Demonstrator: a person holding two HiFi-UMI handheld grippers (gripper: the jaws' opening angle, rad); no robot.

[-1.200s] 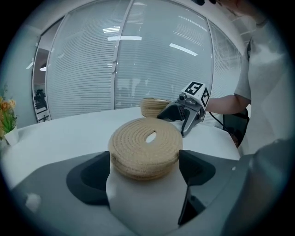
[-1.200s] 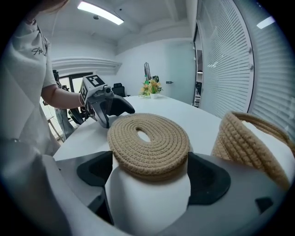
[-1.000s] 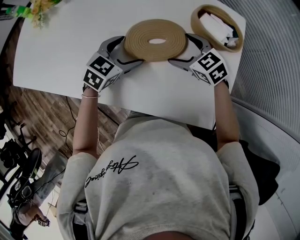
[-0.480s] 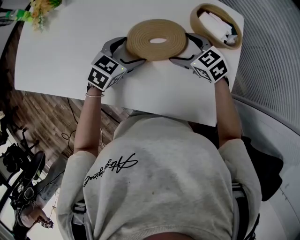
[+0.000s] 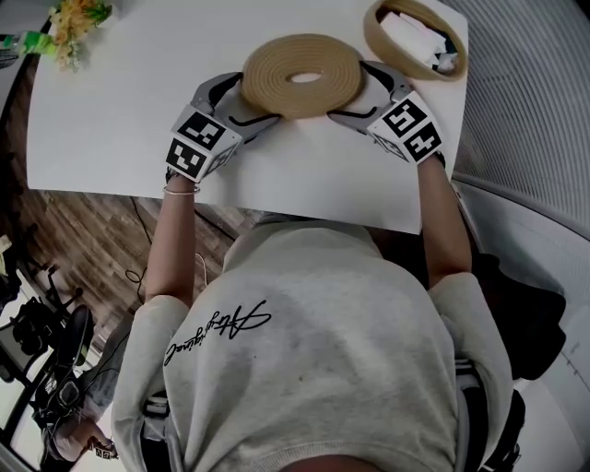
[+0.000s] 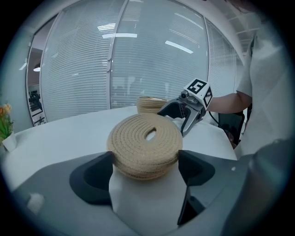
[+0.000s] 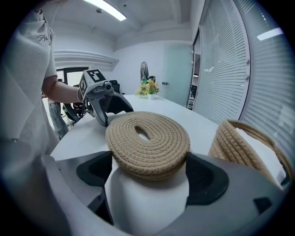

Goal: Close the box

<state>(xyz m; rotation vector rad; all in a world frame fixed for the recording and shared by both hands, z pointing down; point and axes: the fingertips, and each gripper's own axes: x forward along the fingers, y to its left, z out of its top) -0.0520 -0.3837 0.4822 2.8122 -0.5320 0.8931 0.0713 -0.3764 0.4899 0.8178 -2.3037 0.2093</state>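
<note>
Head view looks down on a white table (image 5: 120, 120), bare across its left half, with its near edge running just in front of the person's chest. The woven lid (image 5: 301, 76), a flat coil of tan rope with a small oval hole at its middle, sits over the far middle of the table. The box is a round basket (image 5: 369, 35) of the same rope. It stands open at the table's far right corner, close to the right edge, and white things (image 5: 415, 32) lie inside it; what they are cannot be told. Lid and basket are apart, with only a narrow strip of table between them.

Left gripper (image 5: 251, 103) takes the lid from the left side and right gripper (image 5: 359, 97) from the right, so the two face each other across it. In the left gripper view the jaws stand wide and press on the lid's rim (image 6: 145, 145) from both sides. The right gripper view shows the same hold on the opposite rim (image 7: 147, 140), with the basket wall (image 7: 239, 143) just beside the right jaw. Whether the lid rests on the table or is raised off it cannot be told.

A small bunch of flowers (image 5: 78, 17) stands at the far left corner, well apart from everything else.
</note>
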